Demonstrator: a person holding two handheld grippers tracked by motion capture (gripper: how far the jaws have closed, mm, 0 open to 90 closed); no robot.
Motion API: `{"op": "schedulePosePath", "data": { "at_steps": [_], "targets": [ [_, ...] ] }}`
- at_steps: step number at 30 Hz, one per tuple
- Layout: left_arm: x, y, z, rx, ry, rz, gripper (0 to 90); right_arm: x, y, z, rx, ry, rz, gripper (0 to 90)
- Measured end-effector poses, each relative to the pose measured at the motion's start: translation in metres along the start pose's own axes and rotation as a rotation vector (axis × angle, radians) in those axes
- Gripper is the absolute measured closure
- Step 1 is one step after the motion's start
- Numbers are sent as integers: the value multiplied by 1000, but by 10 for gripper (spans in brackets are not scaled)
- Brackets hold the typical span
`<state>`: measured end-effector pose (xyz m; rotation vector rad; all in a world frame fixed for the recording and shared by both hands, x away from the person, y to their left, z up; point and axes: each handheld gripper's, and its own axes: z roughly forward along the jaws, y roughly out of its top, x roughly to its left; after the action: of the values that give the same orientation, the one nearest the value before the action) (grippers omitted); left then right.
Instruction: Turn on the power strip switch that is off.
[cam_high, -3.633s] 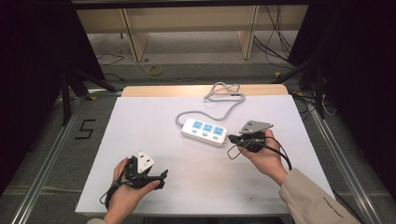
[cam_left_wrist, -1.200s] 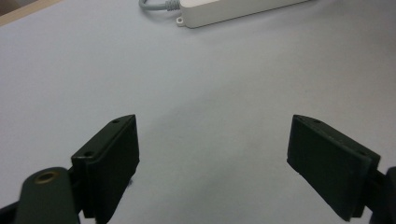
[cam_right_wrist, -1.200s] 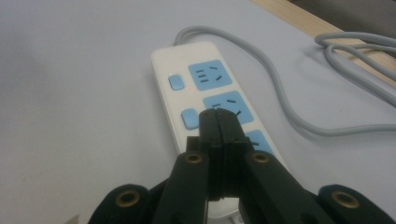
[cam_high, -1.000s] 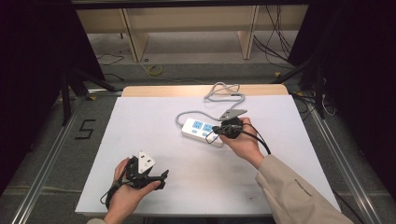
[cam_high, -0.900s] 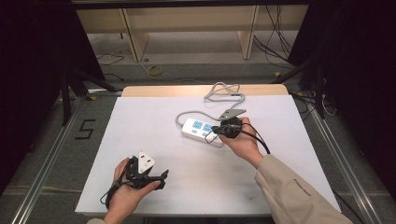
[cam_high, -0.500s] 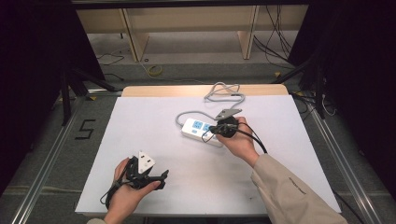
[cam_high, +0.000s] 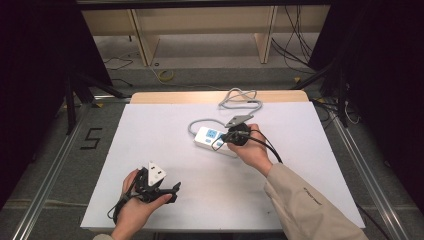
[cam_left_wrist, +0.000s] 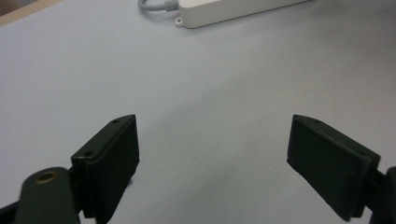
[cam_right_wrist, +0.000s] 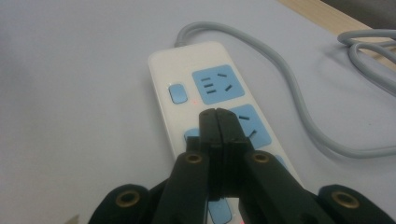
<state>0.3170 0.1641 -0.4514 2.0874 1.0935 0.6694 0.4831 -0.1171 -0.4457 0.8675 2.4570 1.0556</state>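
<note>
Grey floor (cam_high: 50, 150), wooden shelving (cam_high: 200, 25), dark surrounds

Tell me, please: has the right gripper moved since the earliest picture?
Yes. The right gripper went left, from beside the power strip to over it, jaws shut.

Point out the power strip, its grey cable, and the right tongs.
power strip (cam_right_wrist: 161, 70): right gripper view, bare white casing.
grey cable (cam_right_wrist: 285, 79): right gripper view, mid-run.
right tongs (cam_right_wrist: 217, 113): right gripper view, closed tips.
</note>
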Motion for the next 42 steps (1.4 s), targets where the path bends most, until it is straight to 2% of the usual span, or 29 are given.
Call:
{"op": "schedulePosePath", "data": {
  "at_steps": [29, 42],
  "targets": [
    [0, 0, 0, 1, -2, 3, 164, 7, 6, 19, 71, 14, -10, 900],
    [0, 0, 0, 0, -1, 3, 164, 8, 8, 23, 91, 16, -31, 900]
  ]
}}
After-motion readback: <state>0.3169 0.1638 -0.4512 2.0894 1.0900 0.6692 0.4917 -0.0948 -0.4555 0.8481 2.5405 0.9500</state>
